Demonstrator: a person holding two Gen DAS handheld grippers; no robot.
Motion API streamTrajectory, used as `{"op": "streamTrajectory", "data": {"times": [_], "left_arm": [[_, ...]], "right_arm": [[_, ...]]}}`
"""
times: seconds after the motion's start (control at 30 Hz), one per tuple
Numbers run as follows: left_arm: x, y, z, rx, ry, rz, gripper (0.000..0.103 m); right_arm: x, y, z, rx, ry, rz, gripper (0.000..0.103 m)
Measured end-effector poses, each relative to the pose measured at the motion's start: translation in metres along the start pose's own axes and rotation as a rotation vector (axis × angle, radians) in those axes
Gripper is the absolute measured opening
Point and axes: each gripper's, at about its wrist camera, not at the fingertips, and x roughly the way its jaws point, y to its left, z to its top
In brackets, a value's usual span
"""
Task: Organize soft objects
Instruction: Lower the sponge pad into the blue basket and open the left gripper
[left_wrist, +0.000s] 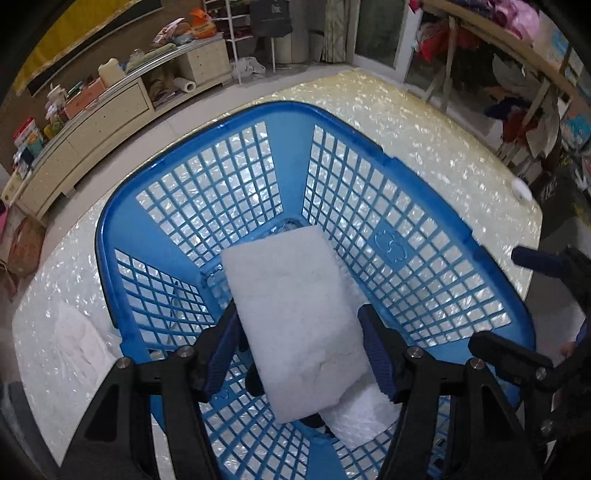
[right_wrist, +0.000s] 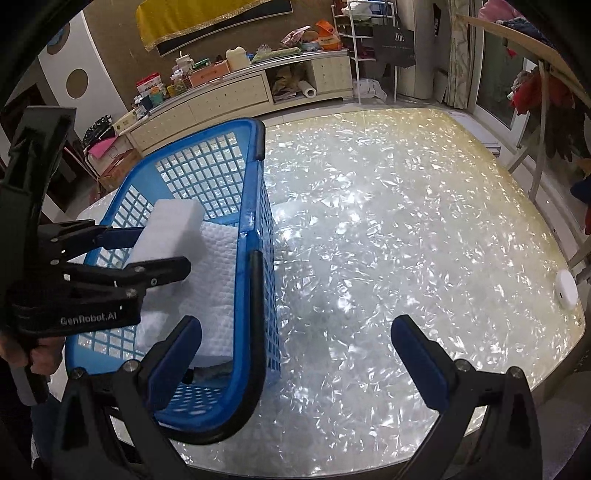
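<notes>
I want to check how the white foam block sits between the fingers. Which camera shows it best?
The left wrist view: the white foam block fills the middle, seen nearly whole between the left gripper fingers, above the blue basket. The right wrist view shows it only sidelong, partly behind that gripper.

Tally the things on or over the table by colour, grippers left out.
White: 4 - foam block, textured cloth under it, folded cloth outside the basket, small round disc.
Blue: 1 - basket.
Total: 5.
</notes>
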Motion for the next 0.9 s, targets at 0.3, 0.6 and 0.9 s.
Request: {"op": "streamTrajectory", "data": {"times": [0.3, 0.6, 0.9], "left_arm": [[-0.004, -0.008, 0.006, 0.029, -0.022, -0.054, 0.062], [0.014, -0.015, 0.007, 0.083, 0.076, -0.054, 0.062], [0.004, -0.018, 0.003, 0.098, 0.059, -0.067, 0.082]], "right_arm": [[0.001, -0.003, 0.001, 0.003, -0.005, 0.02, 0.103], [0.006, -0.004, 0.003, 0.014, -0.006, 0.023, 0.103], [0.005, -0.003, 0.002, 0.007, -0.007, 0.031, 0.103]]}}
